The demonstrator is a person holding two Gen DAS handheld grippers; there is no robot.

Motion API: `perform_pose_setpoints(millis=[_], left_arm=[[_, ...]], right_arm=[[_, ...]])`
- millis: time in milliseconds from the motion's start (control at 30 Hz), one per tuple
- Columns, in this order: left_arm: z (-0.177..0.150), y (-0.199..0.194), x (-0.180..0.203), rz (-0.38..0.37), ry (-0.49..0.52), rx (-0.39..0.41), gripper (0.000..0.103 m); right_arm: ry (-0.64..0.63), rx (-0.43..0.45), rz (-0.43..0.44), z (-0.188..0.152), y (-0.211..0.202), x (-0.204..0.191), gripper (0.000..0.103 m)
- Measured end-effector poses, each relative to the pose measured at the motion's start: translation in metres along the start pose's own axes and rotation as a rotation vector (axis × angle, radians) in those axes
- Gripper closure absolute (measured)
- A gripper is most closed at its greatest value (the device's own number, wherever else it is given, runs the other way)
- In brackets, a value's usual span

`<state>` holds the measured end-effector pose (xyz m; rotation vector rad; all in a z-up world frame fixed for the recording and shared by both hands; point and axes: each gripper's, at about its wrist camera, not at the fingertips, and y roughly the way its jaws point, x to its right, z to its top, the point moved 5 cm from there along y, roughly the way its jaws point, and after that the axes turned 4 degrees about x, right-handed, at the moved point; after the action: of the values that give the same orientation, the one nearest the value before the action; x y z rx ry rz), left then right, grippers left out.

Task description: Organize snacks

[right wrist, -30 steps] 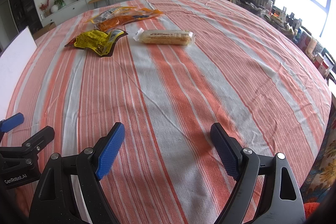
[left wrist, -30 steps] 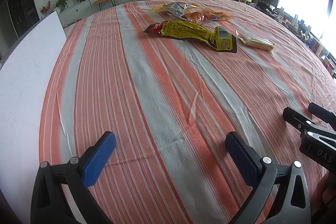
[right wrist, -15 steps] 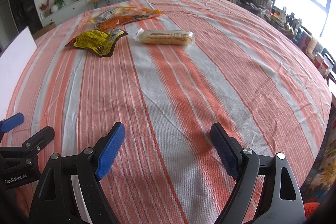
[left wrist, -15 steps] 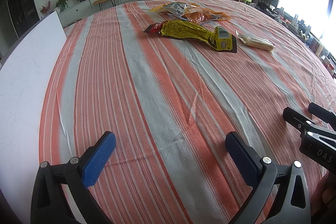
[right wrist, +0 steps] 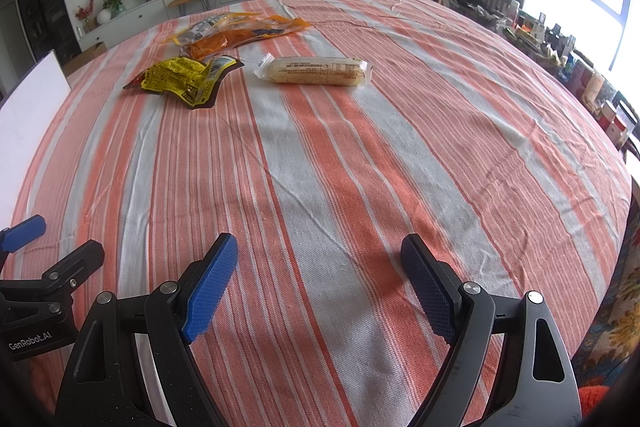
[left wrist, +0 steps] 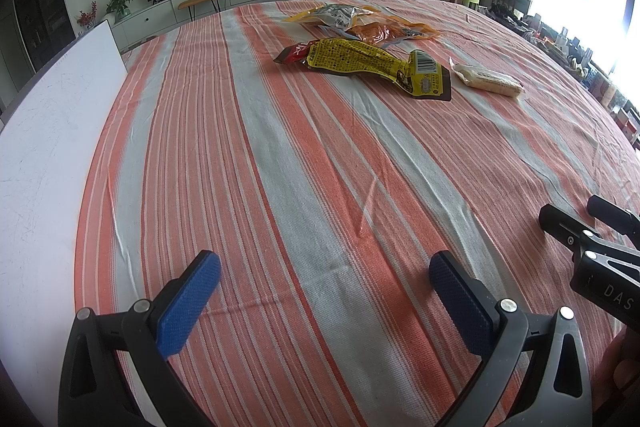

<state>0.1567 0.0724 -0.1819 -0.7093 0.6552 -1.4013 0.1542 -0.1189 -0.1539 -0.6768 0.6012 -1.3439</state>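
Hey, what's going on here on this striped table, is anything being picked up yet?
Not yet. A person holds two claws low over the near end of the orange and grey striped tablecloth. The left claw and the right claw are both open and empty. Three snacks lie at the far end: a crumpled yellow printed snack packet, an orange and clear plastic snack bag and a pale oblong bar in a clear wrapper.

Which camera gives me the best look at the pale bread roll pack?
The right wrist view: the roll pack lies broadside near centre, its whole length and printed label visible. The left wrist view shows it smaller, off to the right, foreshortened.
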Motion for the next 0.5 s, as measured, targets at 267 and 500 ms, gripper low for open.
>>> perform_pose_setpoints(millis=[267,500], left_arm=[[-0.0002,-0.0001,0.0,0.0,0.0,0.0,0.0],[0.0017,0.0005,-0.0006,-0.008,0.006,-0.024,0.0]], right_arm=[[0.0,0.0,0.0,0.0002,-0.0001,-0.0009,0.017],[0.0,0.0,0.001,0.0001,-0.0001,-0.0001,0.017]])
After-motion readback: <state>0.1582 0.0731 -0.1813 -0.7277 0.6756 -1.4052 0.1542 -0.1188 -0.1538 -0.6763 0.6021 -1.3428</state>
